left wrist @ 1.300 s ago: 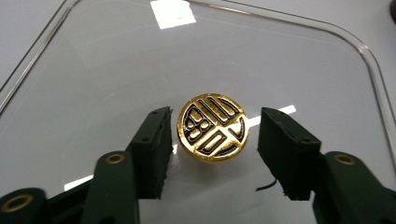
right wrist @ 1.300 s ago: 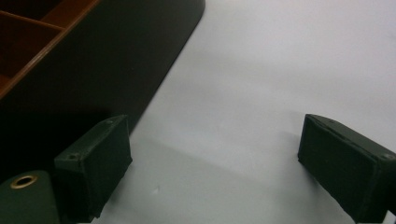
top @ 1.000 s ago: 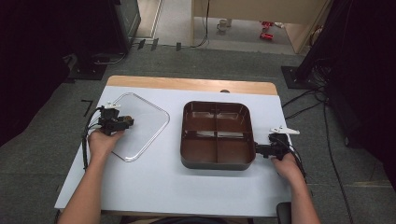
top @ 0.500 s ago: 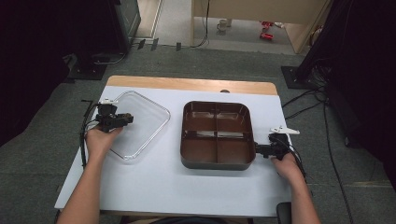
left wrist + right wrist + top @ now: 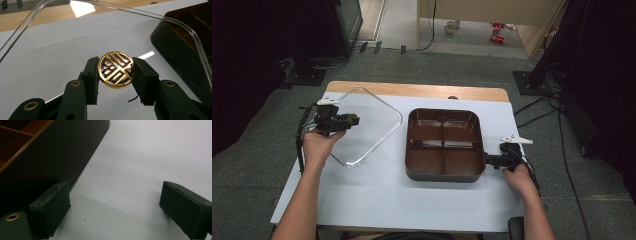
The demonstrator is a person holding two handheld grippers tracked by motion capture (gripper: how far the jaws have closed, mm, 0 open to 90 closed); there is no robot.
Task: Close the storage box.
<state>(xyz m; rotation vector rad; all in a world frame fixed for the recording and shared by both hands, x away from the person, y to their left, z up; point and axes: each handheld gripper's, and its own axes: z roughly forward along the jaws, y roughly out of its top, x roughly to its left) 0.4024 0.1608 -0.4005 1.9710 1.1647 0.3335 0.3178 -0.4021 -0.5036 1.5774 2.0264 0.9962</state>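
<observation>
Clear plastic, the lid [image 5: 362, 126] hangs tilted above the bench [image 5: 377, 200], left of the brown tray [image 5: 444, 145], held only by its round gold knob [image 5: 116, 69], which the left tool [image 5: 115, 75] pinches. I'd worry that the glossy knob slips or the lid swings and knocks the tray's rim. The right tool [image 5: 115, 210] rests spread beside the tray, gripping nothing.

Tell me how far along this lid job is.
Done: the left hand-held gripper is shut on the gold knob of the clear lid. In hand: the lid is tilted up. Left: it is not yet over the brown tray; the right hand-held gripper rests open beside it.
</observation>
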